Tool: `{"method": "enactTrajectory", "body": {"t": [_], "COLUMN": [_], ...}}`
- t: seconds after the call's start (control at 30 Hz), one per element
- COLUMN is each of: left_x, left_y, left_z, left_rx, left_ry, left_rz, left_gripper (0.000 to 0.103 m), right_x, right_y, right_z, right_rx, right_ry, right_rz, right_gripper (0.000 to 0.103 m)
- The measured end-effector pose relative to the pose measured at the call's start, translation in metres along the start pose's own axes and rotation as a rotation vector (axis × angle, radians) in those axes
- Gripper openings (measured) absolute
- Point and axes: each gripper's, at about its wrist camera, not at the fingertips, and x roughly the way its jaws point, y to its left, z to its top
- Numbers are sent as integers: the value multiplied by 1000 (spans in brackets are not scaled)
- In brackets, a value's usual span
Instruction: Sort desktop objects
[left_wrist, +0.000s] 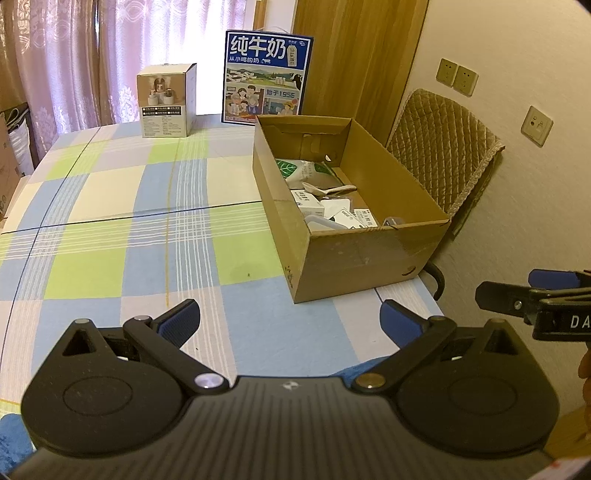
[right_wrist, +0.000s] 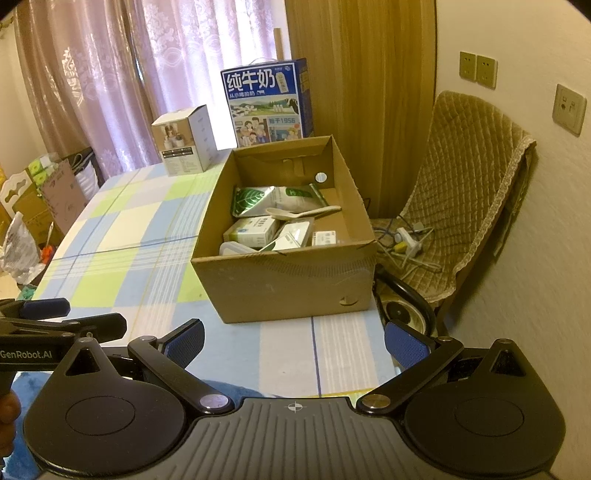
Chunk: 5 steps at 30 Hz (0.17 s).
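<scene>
Both grippers hang above the near edge of the tabletop (left_wrist: 155, 192), which is covered with a checked cloth in blue, green and cream. The left gripper (left_wrist: 290, 325) has its blue-padded fingers (left_wrist: 181, 323) spread wide with nothing between them, and the right gripper (right_wrist: 293, 345) is likewise released, its fingers (right_wrist: 404, 347) parted over bare cloth. Each gripper shows at the edge of the other's view, so the two are close side by side. Ahead of them, near the right-hand edge of the tabletop, stands an open cardboard box (right_wrist: 280, 284). Inside it lie a green-and-white leaf-printed pouch (right_wrist: 266, 199), a pale plastic spoon (right_wrist: 295, 213) resting across the other contents, a white medicine carton (right_wrist: 253, 229), a clear plastic container (right_wrist: 236, 248) at the near wall, and a few more small white packets. At the far end of the tabletop a blue milk carton case (left_wrist: 267, 77) stands upright just behind the cardboard box, and a small white product box (left_wrist: 166, 101) stands to its left, apart from it. A chair with a quilted cover (right_wrist: 472, 192) stands beside the tabletop against the wall.
</scene>
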Motion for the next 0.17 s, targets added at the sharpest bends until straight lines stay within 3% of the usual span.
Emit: {"method": "enactTrajectory", "body": {"t": [0.17], "left_x": [1], "left_y": [2], "left_z": [-2], "left_rx": [-6], "left_ry": [-10], "left_rz": [-13], "left_gripper": [102], "right_x": [2], "right_y": [-3], "right_z": [-4], "right_rx": [2], "right_ry": [1], "right_rz": [-7], "right_gripper": [101]}}
